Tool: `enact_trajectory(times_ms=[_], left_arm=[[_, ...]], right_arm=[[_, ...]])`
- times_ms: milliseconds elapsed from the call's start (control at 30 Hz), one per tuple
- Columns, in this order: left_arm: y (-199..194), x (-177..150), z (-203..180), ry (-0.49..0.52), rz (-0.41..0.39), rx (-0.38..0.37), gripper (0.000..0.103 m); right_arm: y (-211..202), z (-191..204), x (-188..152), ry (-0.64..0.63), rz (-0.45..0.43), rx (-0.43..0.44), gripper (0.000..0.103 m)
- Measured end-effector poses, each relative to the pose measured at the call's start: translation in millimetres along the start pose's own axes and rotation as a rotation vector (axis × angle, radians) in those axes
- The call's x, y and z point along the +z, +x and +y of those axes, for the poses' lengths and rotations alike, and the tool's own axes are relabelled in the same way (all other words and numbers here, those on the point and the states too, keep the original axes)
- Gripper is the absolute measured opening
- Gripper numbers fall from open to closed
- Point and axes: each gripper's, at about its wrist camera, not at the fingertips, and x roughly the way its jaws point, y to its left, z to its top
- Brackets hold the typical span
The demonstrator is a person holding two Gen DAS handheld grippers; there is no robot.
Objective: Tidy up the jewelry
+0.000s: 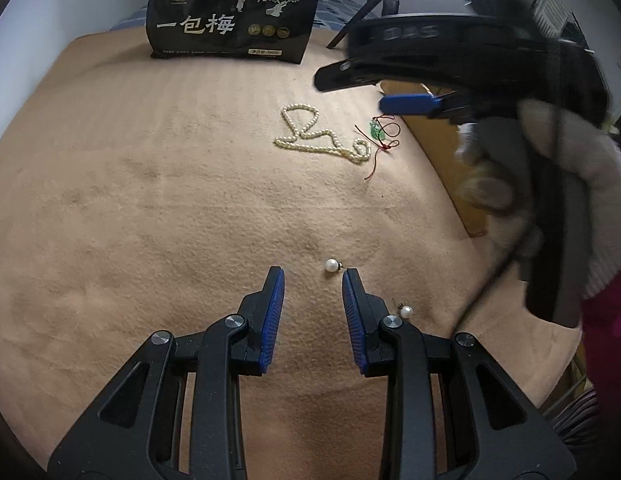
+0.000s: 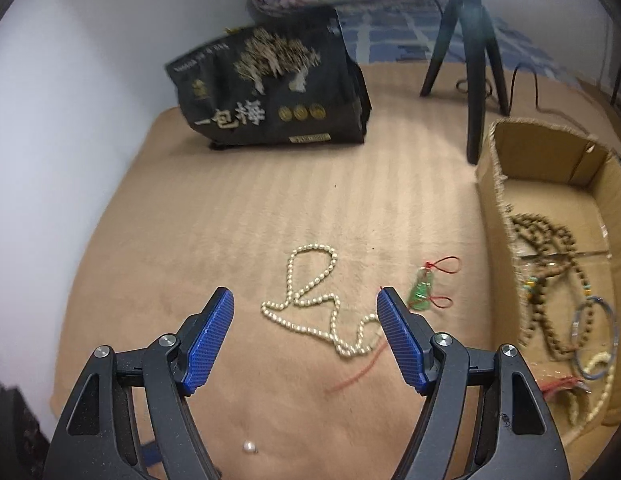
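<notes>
The left gripper (image 1: 313, 276) is hanging over the tan fleece blanket (image 1: 150, 208) with its blue-padded jaws parted and gripping nothing, a white pearl stud earring (image 1: 331, 266) lying just off its right fingertip at one o'clock and a second white pearl earring (image 1: 406, 312) lying at three o'clock. The right gripper (image 2: 306, 300) is holding its jaws spread wide and empty above the cream pearl-bead necklace (image 2: 310, 304), which is sprawling between the fingertips, with the green pendant on red cord (image 2: 422, 290) at two o'clock. The brown cardboard box (image 2: 542, 152) at three o'clock is holding brown wooden prayer beads (image 2: 550, 240).
</notes>
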Motion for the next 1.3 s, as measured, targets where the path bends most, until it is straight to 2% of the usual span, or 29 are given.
enact_trajectory(times_ms=[333,467,567,700,800,1100,1300], left_arm=[[5,1,3,0.014,0.020,0.016,0.030],[2,-1,7,0.009,0.015,0.021,0.030],[-1,-1,10,-0.004,0.009,0.027,0.030],[-5,-2,8,-0.003,0.003,0.025,0.030],[-5,-4,5,0.013,0.003,0.029,0.030],[6,-5,-5,0.054,0.015,0.031,0.030],[21,-3,-14,0.098,0.022,0.036,0.030]], right_arm=[[52,3,8,0.020,0.086,-0.066,0.074],[66,13,4,-0.048,0.121,-0.126,0.074],[70,26,-3,-0.163,0.139,-0.209,0.062],[62,25,-9,-0.183,0.157,-0.189,0.037],[55,21,-18,-0.208,0.171,-0.175,0.028],[42,21,-28,-0.270,0.212,-0.172,0.007],[31,14,-37,-0.265,0.227,-0.136,0.005]])
